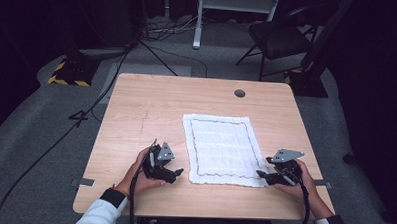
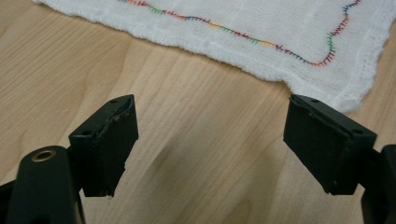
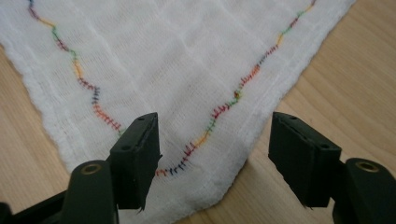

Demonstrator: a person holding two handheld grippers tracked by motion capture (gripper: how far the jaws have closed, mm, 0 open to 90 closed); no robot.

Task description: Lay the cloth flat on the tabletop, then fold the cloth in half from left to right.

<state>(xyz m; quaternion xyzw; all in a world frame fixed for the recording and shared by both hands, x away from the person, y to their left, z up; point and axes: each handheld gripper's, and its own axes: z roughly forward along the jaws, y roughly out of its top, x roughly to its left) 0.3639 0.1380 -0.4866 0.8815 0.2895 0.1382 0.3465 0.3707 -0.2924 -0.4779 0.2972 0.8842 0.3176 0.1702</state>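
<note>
No brand, label or readable writing anywhere on cloth, grippers or table.

Left gripper jaws spread wide, nothing between the pads, only bare wood beneath. Hovered just off the cloth's near left corner, apart from it, right-hand pad nearest to that corner's frayed hem. Seen from the high view at the cloth's lower left, held in the left hand.

Right gripper jaws likewise wide apart, gripping nothing. Stood over the cloth's near right corner, corner tip lying between the two pads, one pad above the fabric, the other above wood just beside the hem. Whether either pad touched the fabric: could not tell. Seen from the high view at the cloth's lower right edge, held in the right hand.

Cloth spread flat, white, woven, with a wavy border of multicoloured stitching set in from the hem. Lay on the wooden table, toward the near right part of it, well short of the round grommet hole beyond the cloth's far edge.
</note>
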